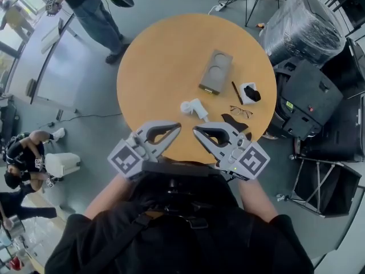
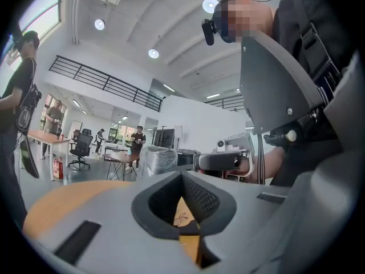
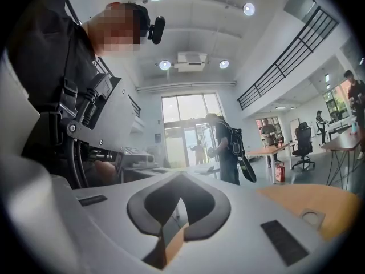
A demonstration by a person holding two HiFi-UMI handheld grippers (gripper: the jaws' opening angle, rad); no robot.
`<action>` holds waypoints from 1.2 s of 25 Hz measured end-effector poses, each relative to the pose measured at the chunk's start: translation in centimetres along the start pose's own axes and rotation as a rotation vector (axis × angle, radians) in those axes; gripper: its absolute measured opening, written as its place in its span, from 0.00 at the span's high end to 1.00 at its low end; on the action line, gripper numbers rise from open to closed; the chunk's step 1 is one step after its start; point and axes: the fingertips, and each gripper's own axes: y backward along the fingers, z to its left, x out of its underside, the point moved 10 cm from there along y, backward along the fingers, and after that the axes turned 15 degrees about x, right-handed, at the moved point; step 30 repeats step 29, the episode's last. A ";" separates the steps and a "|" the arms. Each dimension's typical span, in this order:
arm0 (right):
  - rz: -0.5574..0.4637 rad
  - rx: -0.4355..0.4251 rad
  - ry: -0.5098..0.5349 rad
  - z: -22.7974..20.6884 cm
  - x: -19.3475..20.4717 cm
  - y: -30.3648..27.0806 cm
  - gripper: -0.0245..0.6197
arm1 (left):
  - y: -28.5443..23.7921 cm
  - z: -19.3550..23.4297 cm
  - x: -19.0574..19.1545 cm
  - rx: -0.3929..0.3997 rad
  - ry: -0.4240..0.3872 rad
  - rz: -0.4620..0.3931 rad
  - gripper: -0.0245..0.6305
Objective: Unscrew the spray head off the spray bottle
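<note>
- Orange-brown wood tops the round table (image 1: 154, 56). Toward its near edge lies the white spray head (image 1: 194, 108), on its side, with its short stem pointing toward the glasses (image 1: 240, 112).
- No bottle is joined to that head. The grey oblong block (image 1: 215, 72) lies further back, apart from the head. It may be the bottle's body lying flat, though I cannot tell for certain.
- The left gripper (image 1: 175, 129) has its jaws pressed together with nothing between them. In its own view only the table and the glasses show through the gap behind the pads.
- The right gripper (image 1: 197, 130) is likewise closed and empty.
- Both are held level over the table's near rim, close to the person's chest. Their tips face each other and touch no object.
- Judged from this, the unscrewing looks finished: the head lies free and neither tool grips anything. If the grey block is the bottle, little or nothing seems left to do.
</note>
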 end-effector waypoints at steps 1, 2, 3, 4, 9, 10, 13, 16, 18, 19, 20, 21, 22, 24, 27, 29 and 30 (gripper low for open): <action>-0.004 0.004 0.003 0.1 -0.2 0.2 0.95 | 0.1 -0.2 -0.2 -0.005 -0.004 -0.008 0.96; -0.007 0.008 0.009 0.2 -0.3 0.3 0.95 | 0.1 -0.5 -0.3 -0.008 -0.007 -0.015 0.96; -0.007 0.011 0.015 0.3 -0.4 0.5 0.95 | 0.2 -0.7 -0.4 -0.010 -0.008 -0.020 0.96; -0.002 0.011 0.018 0.4 -0.5 0.6 0.95 | 0.2 -0.9 -0.4 -0.012 -0.010 -0.022 0.96; -0.012 -0.001 0.045 0.8 -0.6 0.9 0.95 | 0.4 -1.4 -0.8 -0.017 -0.020 -0.028 0.96; 0.003 -0.003 0.044 1.0 -0.7 0.9 0.95 | 0.4 -1.4 -0.8 -0.016 -0.021 -0.028 0.96; 0.025 -0.004 0.045 1.5 -0.7 1.0 0.95 | 0.4 -1.7 -0.9 -0.008 -0.027 -0.019 0.96; 0.029 0.006 0.054 1.7 -0.6 1.2 0.95 | 0.4 -2.1 -0.7 -0.001 -0.030 -0.012 0.96; 0.033 0.016 0.052 1.8 -0.5 1.4 0.95 | 0.4 -2.4 -0.6 0.003 -0.025 -0.011 0.96; 0.036 0.020 0.051 1.9 -0.5 1.6 0.95 | 0.4 -2.5 -0.6 0.007 -0.027 -0.008 0.96; 0.038 0.022 0.051 1.9 -0.4 1.7 0.95 | 0.3 -2.6 -0.5 0.011 -0.032 -0.005 0.96; 0.040 0.023 0.051 1.9 -0.3 1.7 0.95 | 0.3 -2.6 -0.4 0.014 -0.036 -0.003 0.96; 0.039 0.023 0.051 1.9 -0.2 1.7 0.95 | 0.3 -2.7 -0.3 0.016 -0.037 -0.004 0.96; 0.040 0.023 0.051 2.0 -0.1 1.8 0.95 | 0.3 -2.8 -0.2 0.017 -0.038 0.000 0.96; 0.044 0.020 0.052 2.1 0.0 1.8 0.95 | 0.3 -2.7 0.0 0.016 -0.039 0.008 0.96; 0.044 0.018 0.051 2.1 0.0 1.7 0.95 | 0.3 -2.8 0.1 0.016 -0.035 0.005 0.95; 0.044 0.018 0.051 2.1 0.0 1.7 0.95 | 0.3 -2.8 0.1 0.016 -0.035 0.005 0.95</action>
